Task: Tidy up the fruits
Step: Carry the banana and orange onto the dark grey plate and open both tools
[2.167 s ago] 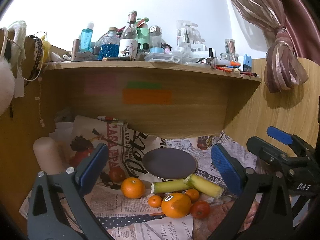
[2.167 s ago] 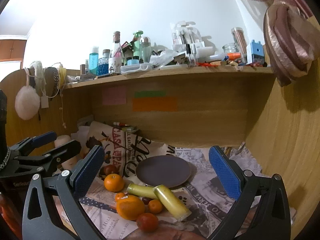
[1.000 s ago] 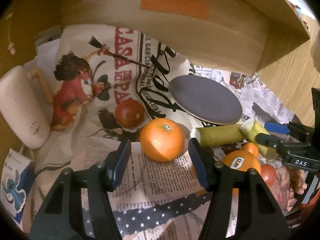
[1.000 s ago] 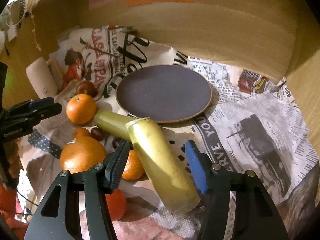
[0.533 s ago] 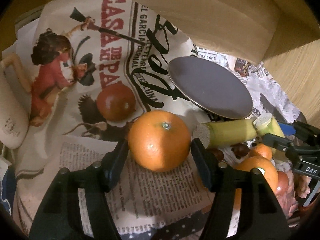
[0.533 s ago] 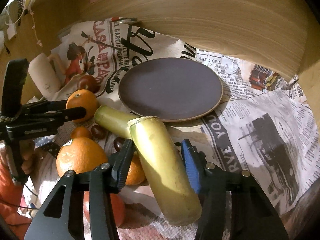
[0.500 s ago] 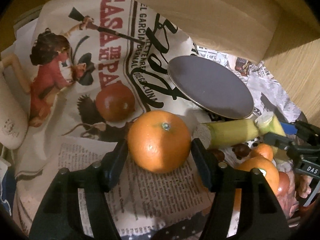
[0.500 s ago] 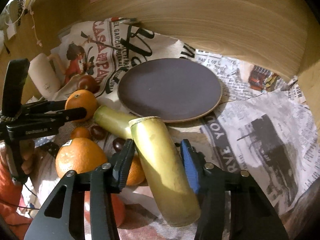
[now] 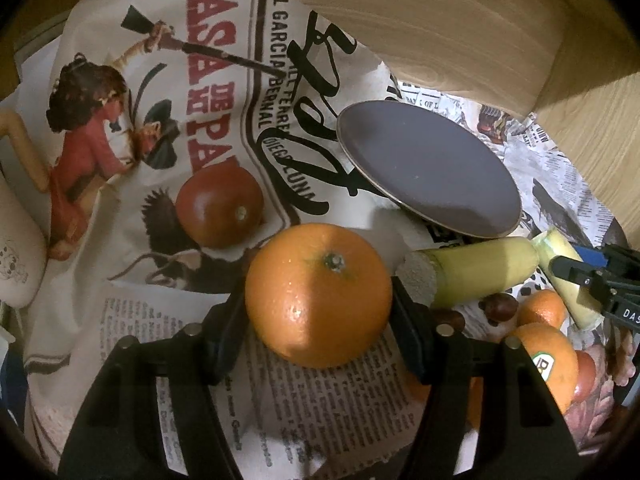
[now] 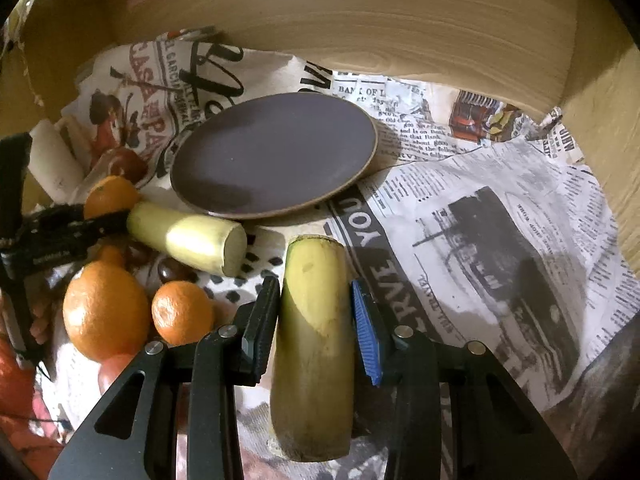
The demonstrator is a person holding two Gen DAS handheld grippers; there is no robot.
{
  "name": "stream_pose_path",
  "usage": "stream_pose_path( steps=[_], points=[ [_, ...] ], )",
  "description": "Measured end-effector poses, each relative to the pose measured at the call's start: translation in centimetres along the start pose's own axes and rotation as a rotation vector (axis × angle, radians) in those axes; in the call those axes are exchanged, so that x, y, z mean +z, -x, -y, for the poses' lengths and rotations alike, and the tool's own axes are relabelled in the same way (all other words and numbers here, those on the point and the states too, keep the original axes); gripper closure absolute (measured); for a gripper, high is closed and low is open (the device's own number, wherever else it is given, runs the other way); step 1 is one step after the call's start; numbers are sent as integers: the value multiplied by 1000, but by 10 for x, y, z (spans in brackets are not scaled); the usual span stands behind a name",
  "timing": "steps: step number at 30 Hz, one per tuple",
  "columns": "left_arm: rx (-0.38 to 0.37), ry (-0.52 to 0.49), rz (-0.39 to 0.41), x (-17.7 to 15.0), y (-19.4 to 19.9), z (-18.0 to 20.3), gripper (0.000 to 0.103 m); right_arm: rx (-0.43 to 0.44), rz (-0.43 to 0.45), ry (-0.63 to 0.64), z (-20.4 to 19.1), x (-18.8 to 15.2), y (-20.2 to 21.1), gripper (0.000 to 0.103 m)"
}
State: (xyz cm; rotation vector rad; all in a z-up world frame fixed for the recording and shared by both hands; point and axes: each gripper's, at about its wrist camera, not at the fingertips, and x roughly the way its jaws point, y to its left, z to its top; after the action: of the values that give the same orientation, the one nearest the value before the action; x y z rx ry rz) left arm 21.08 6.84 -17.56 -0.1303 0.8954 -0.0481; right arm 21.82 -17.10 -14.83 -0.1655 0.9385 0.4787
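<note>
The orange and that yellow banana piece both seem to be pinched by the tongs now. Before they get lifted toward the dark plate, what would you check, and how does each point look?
1. Left gripper pads against both sides of the orange: ok.
2. Right gripper pads against the banana piece: ok, held about midway along.
3. Dark plate has bare room for fruit: ok, nothing lies on it.
4. Orange apart from the red-brown fruit behind it: ok.
5. Held banana piece apart from the second banana piece: ok, a gap shows.
6. Grip firm enough for lifting: cannot tell.
</note>
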Motion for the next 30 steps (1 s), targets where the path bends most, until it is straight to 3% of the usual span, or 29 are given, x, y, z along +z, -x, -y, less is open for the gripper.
stream_pose_path(
  steps=[9, 19, 30],
  points=[
    [-25, -19, 53, -2, 21, 7, 39, -22, -68, 20, 3, -13, -3, 67],
    [-49, -37, 124, 18, 48, 17, 39, -54, 5, -26, 10, -5, 10, 68],
    [-84, -89, 190, 54, 63, 41, 39, -56, 129, 12, 3, 39, 32, 68]
  ],
)
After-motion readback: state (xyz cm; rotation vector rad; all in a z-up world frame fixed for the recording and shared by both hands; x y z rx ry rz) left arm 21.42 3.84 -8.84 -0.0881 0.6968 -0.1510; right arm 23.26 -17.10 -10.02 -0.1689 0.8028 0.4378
